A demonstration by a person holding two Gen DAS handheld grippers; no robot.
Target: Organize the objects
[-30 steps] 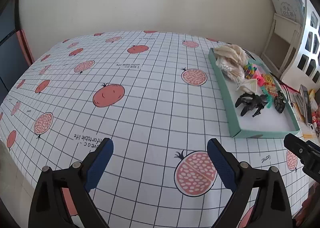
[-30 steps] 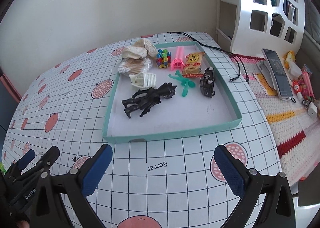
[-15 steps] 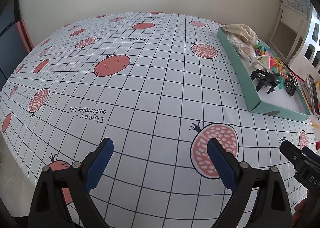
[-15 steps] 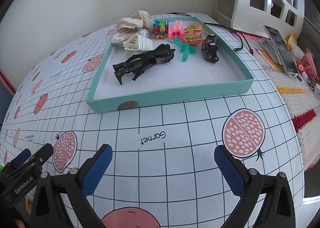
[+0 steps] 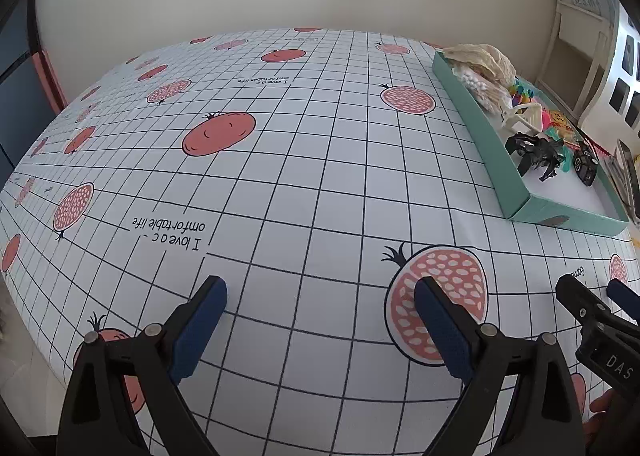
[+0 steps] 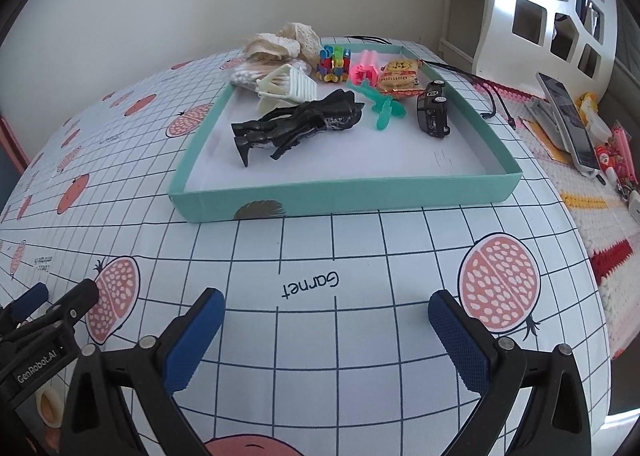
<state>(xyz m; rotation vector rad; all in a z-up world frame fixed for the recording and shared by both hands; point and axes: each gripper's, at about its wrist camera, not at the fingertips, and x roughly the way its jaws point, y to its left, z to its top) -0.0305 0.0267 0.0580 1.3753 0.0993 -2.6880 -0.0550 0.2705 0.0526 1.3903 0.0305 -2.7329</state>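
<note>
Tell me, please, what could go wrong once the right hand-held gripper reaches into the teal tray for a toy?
1. The black figure lies against the white basket, so grabbing one may drag the other.
2. The teal tray sits loose on the tablecloth; a bump on its wall could slide it.
3. The right hand-held gripper may knock the toy car.

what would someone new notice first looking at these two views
The teal tray on the pomegranate-print tablecloth draws the eye, with a black action figure lying in its middle and a black toy car to the right. Both the left gripper and right gripper are open and empty above the cloth.
</note>
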